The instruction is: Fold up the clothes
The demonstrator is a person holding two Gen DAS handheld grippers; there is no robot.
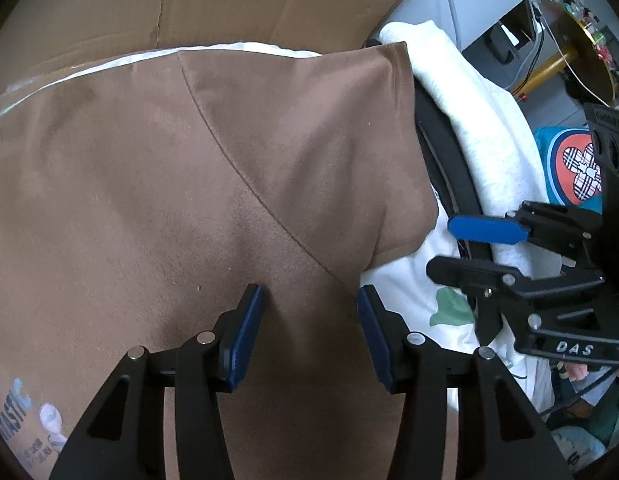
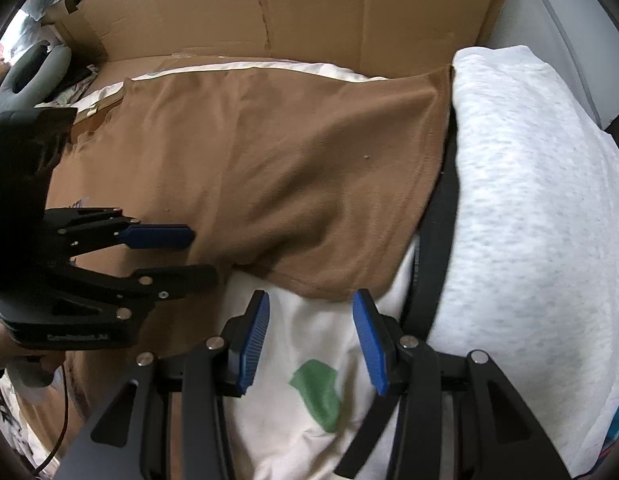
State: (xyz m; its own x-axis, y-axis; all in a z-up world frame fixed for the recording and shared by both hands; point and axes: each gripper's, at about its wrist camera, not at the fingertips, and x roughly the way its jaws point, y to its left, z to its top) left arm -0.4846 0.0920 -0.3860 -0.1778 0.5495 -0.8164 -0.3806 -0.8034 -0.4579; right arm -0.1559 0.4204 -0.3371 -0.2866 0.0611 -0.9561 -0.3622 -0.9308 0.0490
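Sleeve of the brown shirt (image 2: 269,168) lies just ahead of both tools (image 1: 309,300) (image 2: 309,304), jaws apart.

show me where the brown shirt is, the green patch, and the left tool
brown shirt (image 1: 189,184), left wrist view, flat body panel.
green patch (image 2: 319,394), right wrist view, its middle.
left tool (image 1: 311,336), left wrist view, midway between fingertips.

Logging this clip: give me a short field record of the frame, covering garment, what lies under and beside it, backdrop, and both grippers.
garment: brown T-shirt, spread flat, sleeve out to the right
under it: white cloth with green patch
beside it: light grey garment heaped at right, with a black strap between
backdrop: cardboard sheet standing behind
left gripper: open, over the shirt body, holding nothing
right gripper: open, above the white cloth near the sleeve hem, holding nothing
fold state: no fold visible yet
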